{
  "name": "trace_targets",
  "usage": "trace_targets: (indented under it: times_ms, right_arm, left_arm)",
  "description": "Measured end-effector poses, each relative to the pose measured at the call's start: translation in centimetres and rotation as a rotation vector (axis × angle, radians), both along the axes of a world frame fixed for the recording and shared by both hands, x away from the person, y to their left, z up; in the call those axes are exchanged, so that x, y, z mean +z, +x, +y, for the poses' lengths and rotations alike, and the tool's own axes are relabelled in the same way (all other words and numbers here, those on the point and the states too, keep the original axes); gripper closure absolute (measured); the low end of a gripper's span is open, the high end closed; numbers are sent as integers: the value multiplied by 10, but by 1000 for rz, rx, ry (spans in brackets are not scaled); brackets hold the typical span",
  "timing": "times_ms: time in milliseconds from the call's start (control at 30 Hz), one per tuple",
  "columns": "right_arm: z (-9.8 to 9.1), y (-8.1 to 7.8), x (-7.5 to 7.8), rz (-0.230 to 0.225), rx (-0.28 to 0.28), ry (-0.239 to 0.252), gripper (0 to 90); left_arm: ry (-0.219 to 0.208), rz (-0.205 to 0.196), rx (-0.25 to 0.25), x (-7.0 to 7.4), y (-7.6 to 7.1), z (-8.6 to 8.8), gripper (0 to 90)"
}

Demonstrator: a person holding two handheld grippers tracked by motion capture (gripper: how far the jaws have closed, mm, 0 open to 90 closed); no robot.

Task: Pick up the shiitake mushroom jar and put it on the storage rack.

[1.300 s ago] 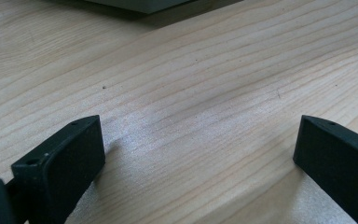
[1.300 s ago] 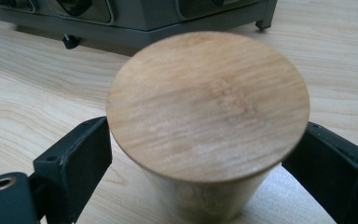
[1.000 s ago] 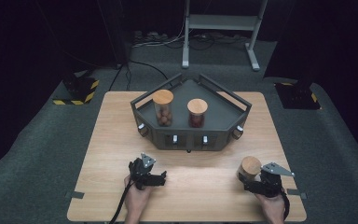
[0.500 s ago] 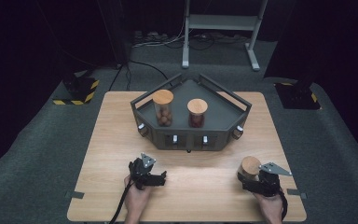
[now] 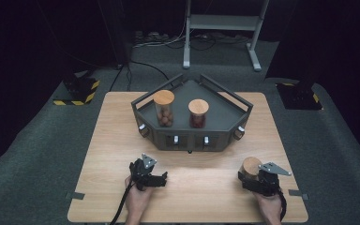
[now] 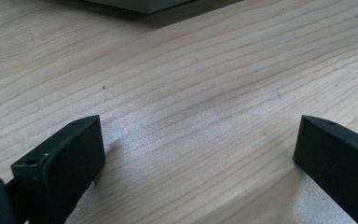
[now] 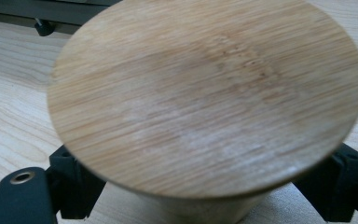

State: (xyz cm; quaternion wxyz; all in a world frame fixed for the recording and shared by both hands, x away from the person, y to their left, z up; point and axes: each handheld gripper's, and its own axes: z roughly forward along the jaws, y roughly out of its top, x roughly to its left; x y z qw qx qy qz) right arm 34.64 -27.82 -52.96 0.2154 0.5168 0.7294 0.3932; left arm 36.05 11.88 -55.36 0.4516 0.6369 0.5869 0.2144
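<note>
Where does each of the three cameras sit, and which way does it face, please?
High view: above the person's side, looking forward and down on the wooden table; both forearms show.
Left gripper view: rides the left gripper, facing bare tabletop between wide jaws.
Right gripper view: rides the right gripper, whose jaws have just been closing around the wood-lidded jar.
Shared: that jar appears in the high view too.

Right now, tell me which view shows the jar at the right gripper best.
The right gripper view: the jar's wooden lid looms close between the black jaws, which have just been closing. The high view shows it small on the table at the right gripper.
</note>
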Motion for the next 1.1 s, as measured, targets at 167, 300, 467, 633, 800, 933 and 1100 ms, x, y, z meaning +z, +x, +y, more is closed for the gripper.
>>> trace_targets:
  times_ms: [167, 300, 467, 633, 800, 933, 1100]
  right_arm:
    - [0, 1, -2, 1, -5, -4, 157]
    - [1, 1, -3, 3, -11, -2, 165]
    - [1, 1, -3, 0, -14, -2, 175]
    - [2, 2, -3, -6, -14, -9, 181]
    - [5, 2, -5, -6, -18, -24, 194]
    - [5, 2, -5, -10, -23, -27, 202]
    - [5, 2, -6, -13, -25, -32, 207]
  left_arm:
    - [0, 0, 0, 0, 0, 0, 20]
    - [0, 0, 0, 0, 0, 0, 20]
    - [0, 0, 0, 0, 0, 0, 20]
    - [0, 0, 0, 0, 0, 0, 20]
    - [0, 0, 0, 0, 0, 0, 20]
    - [0, 0, 0, 0, 0, 0, 20]
    - [5, 3, -5, 0, 0, 0, 20]
